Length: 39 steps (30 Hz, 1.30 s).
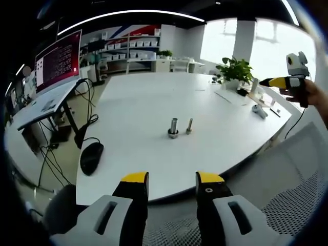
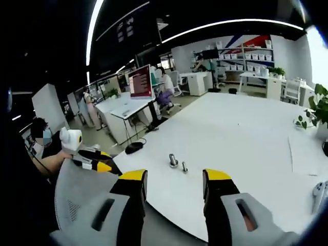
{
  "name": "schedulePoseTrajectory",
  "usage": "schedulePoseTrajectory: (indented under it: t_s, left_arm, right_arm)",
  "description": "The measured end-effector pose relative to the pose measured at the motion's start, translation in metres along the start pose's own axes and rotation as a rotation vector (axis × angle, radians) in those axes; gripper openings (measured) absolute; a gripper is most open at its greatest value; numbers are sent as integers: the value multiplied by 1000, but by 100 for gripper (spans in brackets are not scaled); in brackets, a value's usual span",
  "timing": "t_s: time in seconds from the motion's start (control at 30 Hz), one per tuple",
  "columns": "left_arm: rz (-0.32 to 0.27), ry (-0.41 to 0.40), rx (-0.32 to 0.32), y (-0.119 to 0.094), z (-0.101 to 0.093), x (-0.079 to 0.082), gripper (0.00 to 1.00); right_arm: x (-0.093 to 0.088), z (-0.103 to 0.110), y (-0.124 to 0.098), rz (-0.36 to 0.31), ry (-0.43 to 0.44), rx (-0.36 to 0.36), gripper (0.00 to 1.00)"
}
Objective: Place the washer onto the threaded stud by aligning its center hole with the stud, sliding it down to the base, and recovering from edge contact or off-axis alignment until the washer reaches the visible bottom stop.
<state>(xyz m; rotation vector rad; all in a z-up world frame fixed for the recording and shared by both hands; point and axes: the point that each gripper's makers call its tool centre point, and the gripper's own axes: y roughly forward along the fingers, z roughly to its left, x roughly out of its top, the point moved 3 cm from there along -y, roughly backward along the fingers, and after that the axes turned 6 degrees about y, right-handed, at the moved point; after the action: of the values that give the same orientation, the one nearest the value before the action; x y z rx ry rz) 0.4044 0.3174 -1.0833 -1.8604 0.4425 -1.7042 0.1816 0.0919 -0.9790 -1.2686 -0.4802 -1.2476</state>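
Note:
On the white table (image 1: 133, 110) stands an upright threaded stud (image 1: 173, 125) with a wider ring at its foot; whether that ring is the washer or the base I cannot tell. Just right of it stands a shorter bolt (image 1: 189, 126). My left gripper (image 1: 172, 179) hangs open and empty before the table's near edge, well short of the stud. My right gripper (image 2: 176, 177) is also open and empty, with the stud (image 2: 173, 161) and the bolt (image 2: 184, 167) just beyond its yellow tips. A hand holds the right gripper (image 1: 287, 81) off the table's right side, and the left gripper (image 2: 97, 161) appears at the left.
A black mouse (image 1: 91, 156) lies near the table's left edge. A monitor (image 1: 58, 61) stands on a side desk. A potted plant (image 1: 234, 69) and small items (image 1: 259, 110) sit far right. A mesh chair back (image 1: 302, 195) is close at the right. People (image 2: 89, 110) stand in the background.

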Motion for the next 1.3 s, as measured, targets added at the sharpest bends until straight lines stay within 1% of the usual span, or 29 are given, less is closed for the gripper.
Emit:
schedulePoseTrajectory:
  t_s: [0.03,0.1,0.17,0.27,0.33,0.4,0.47,0.53,0.6,0.67,0.73,0.87,1.1,1.3]
  left_arm:
    - [0,0,0,0,0,0,35]
    - [0,0,0,0,1,0,35]
    - [-2,-2,2,0,1,-1,35]
    - [-3,-4,4,0,1,-1,35]
    - [-5,-4,5,-1,0,0,35]
    - [-7,-6,6,-1,0,-1,35]
    - [-8,-7,7,0,1,-1,35]
    - [-7,-6,7,-1,0,-1,35]
    - [-9,-7,8,0,1,-1,35]
    - [-9,-8,9,-1,0,-1,36]
    - [-9,-8,10,-1,0,-1,36]
    - [-10,-9,10,-1,0,0,36]
    - [-8,-10,11,-1,0,0,36]
    - [-7,-10,11,0,2,-1,35]
  right_arm:
    - [-4,0,-4,-14,15,-16,47]
    - [-12,-4,-9,-20,19,-35,48]
    - [-21,-6,-13,-19,26,-66,48]
    - [-32,-12,-19,-21,34,-92,48]
    - [-38,-16,-22,-9,18,-125,48]
    - [-45,-22,-29,19,-24,-174,48]
    - [-50,-24,-32,10,-4,-174,48]
    - [-58,-25,-34,0,44,-178,48]
    - [-65,-27,-34,4,61,-188,48]
    - [-71,-26,-32,10,61,-195,48]
    - [-80,-23,-29,35,62,-198,48]
    - [-91,-19,-26,62,63,-200,48]
    - [-102,-10,-22,88,80,-169,48]
    - [-108,-13,-19,120,90,-162,48]
